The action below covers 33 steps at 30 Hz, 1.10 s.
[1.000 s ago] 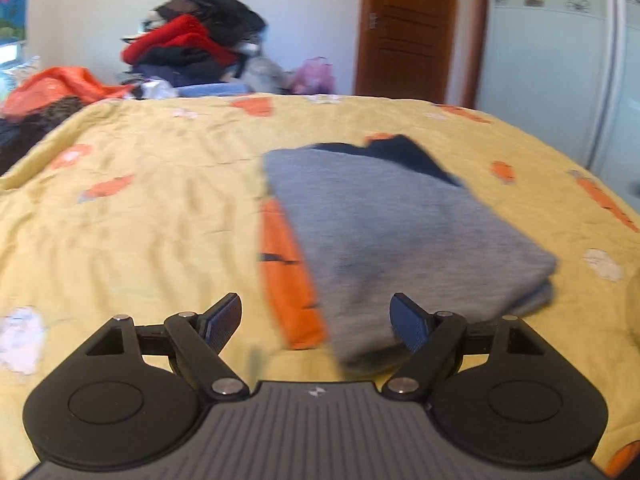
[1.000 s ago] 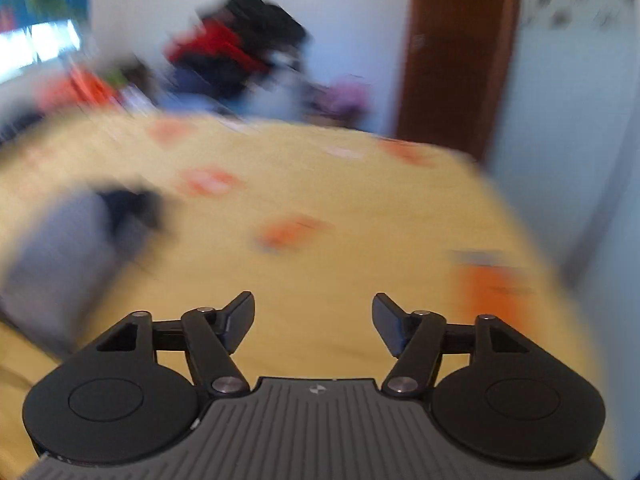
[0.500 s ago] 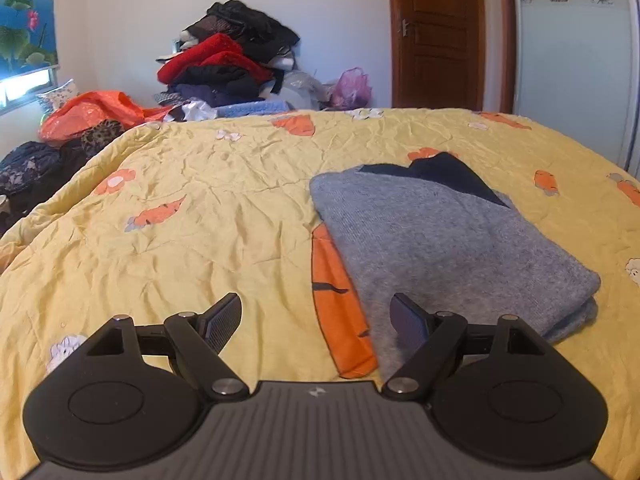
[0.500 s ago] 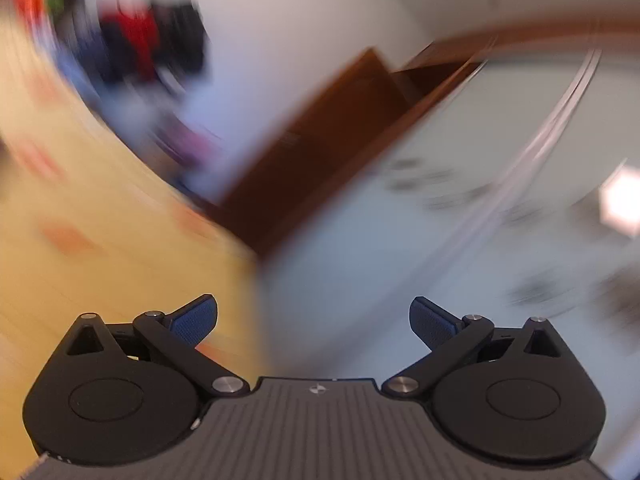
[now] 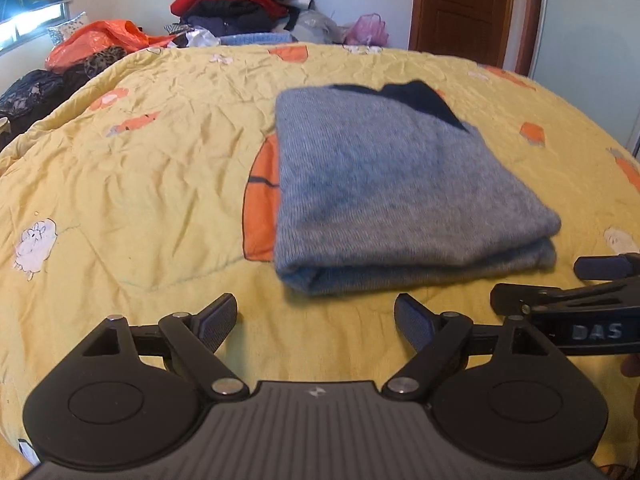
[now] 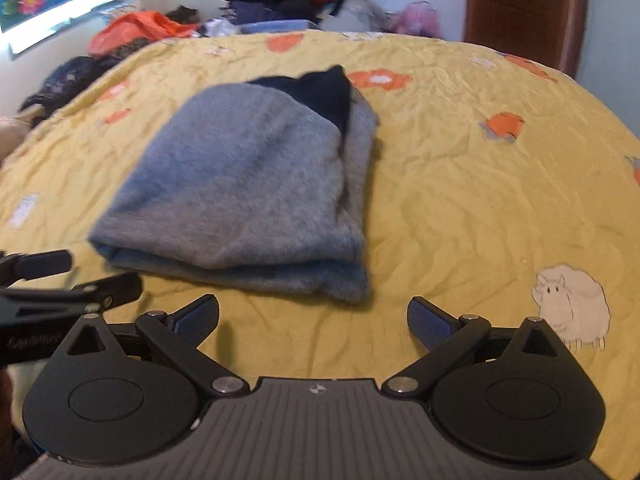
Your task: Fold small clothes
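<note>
A grey knitted sweater (image 5: pixel 392 184) with a dark navy part at its far end lies folded into a thick rectangle on the yellow quilt (image 5: pixel 140 200). My left gripper (image 5: pixel 316 316) hovers just short of the sweater's near fold; its jaws are opening and nothing is between them. In the right wrist view the same sweater (image 6: pixel 248 184) lies ahead and to the left of my right gripper (image 6: pixel 314 316), which is open wide and empty. Each gripper's fingers (image 5: pixel 600 267) show at the edge of the other's view, close alongside.
The quilt (image 6: pixel 480 200) has orange flower and white sheep prints. Behind the bed's far edge stand a pile of red and dark clothes (image 5: pixel 240 0), an orange plastic bag (image 5: pixel 100 38) and a pink bag (image 5: pixel 366 28). A brown door (image 5: pixel 460 8) is at the back right.
The right gripper swung from the wall and door back down to the bed and opened wider. The left gripper drew back, so the sweater's near fold now lies ahead of its fingers.
</note>
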### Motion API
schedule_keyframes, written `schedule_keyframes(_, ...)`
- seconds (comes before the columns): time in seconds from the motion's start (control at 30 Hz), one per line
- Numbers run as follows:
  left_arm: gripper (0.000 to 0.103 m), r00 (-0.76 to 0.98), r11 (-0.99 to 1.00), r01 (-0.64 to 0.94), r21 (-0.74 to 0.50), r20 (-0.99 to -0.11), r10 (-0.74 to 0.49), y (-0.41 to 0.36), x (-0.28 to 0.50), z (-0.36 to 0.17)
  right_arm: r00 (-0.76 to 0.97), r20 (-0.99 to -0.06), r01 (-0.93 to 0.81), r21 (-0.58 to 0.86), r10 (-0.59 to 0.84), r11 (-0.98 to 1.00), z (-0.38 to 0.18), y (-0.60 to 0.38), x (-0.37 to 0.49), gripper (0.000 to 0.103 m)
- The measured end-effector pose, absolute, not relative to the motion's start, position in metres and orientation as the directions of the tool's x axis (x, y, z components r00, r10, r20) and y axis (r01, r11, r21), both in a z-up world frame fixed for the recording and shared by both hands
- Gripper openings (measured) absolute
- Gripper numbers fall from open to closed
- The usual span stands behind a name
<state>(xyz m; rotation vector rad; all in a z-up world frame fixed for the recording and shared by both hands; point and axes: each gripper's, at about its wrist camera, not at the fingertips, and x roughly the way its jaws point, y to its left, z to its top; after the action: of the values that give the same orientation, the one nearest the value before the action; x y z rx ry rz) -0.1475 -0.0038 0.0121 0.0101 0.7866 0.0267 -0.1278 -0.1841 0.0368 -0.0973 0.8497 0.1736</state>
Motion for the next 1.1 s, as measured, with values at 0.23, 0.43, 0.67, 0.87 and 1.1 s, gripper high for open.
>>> schedule_keyframes(0.23, 0.103, 0.721, 0.997, -0.07, 0.023, -0.69, 0.066, 0.004, -0.139, -0.001, 0.752, -0.659, -0.092, -0.085, 0.013, 0.992, 0.016, -0.18, -0.135, 0.103)
schedule_keyframes(0.43, 0.103, 0.75, 0.996, -0.084, 0.017, -0.657, 0.075, 0.004, -0.141, -0.003, 0.764, -0.646, -0.072, -0.078, 0.004, 0.994, 0.015, -0.182, -0.138, 0.103)
schedule_keyframes(0.67, 0.103, 0.767, 0.995, -0.094, 0.018, -0.636, 0.084, 0.002, -0.143, -0.005, 0.765, -0.643, -0.071, -0.081, 0.002, 0.994, 0.015, -0.181, -0.141, 0.103)
schedule_keyframes(0.87, 0.103, 0.773, 0.996, -0.09, 0.017, -0.63, 0.081, 0.002, -0.144, -0.006, 0.766, -0.643, -0.077, -0.081, 0.007, 0.994, 0.014, -0.18, -0.144, 0.103)
schedule_keyframes(1.1, 0.103, 0.774, 0.995, -0.097, 0.019, -0.627, 0.087, 0.001, -0.144, -0.006, 0.768, -0.64, -0.079, -0.081, 0.009, 0.994, 0.014, -0.181, -0.146, 0.103)
